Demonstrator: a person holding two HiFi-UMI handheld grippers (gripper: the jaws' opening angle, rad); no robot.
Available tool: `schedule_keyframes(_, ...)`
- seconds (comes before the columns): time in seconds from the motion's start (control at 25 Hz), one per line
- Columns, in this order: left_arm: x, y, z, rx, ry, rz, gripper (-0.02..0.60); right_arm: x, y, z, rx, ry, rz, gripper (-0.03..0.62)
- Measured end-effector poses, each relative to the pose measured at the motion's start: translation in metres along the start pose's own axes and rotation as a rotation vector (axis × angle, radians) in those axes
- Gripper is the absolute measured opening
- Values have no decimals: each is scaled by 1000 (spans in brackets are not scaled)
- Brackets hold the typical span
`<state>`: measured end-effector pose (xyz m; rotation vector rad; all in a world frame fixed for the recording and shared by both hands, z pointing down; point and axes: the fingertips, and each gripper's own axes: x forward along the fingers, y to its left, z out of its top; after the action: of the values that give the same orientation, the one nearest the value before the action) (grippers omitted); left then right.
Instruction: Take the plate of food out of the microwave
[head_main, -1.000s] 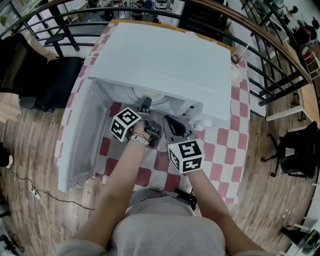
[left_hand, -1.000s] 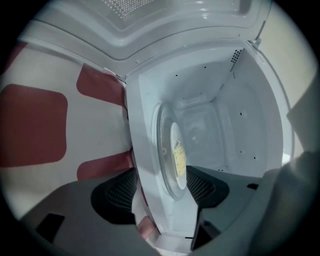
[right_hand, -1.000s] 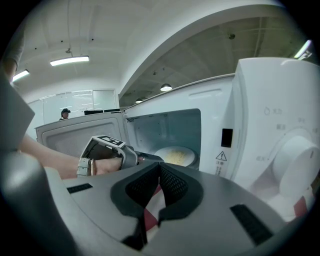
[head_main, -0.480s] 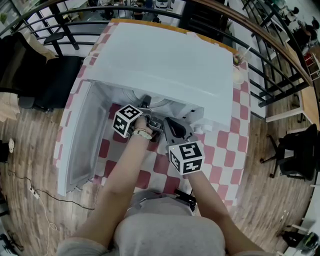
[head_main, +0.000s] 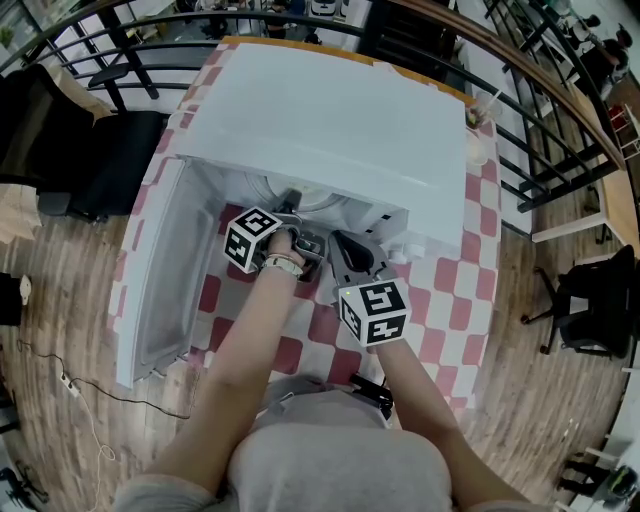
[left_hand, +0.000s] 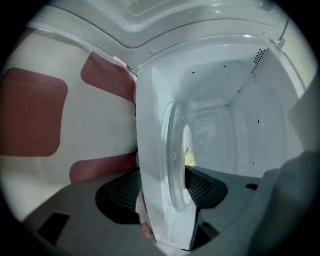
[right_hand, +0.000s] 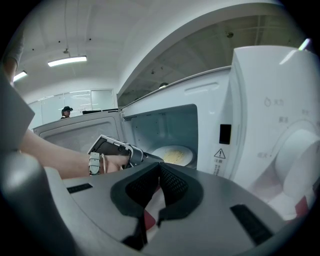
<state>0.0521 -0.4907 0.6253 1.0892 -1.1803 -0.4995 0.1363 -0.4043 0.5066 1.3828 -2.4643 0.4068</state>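
Observation:
The white microwave (head_main: 330, 120) stands on the checked table with its door (head_main: 165, 270) swung open to the left. Inside it a white plate (right_hand: 172, 155) of yellow food lies on the glass turntable (left_hand: 176, 165). My left gripper (head_main: 292, 203) reaches into the microwave's mouth, rolled on its side, at the plate's left edge (right_hand: 132, 156). Its jaws stand wide and have just been closing. The microwave's white sill (left_hand: 155, 150) and the turntable's rim lie between the pads. My right gripper (head_main: 340, 240) hangs outside, in front of the opening, shut (right_hand: 160, 167) on nothing.
The red and white checked cloth (head_main: 440, 290) covers the table. A cup with a straw (head_main: 473, 145) stands at the back right corner. A black chair (head_main: 110, 160) and a black railing (head_main: 560, 130) are beyond the table. The microwave's dial (right_hand: 300, 155) is right of the opening.
My left gripper has edged a little toward the microwave's mouth and rolled slightly. The right gripper has kept still.

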Motion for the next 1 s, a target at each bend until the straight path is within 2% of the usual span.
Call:
schedule_keyframes(0.6,-18,4,-2,-12,6,25,209,-11,9,7,-18,-17,-6,25)
schedule_keyframes(1.0,-28,0,-2,-5,6,23,135,-18,18,12,-33,-28,-5,25)
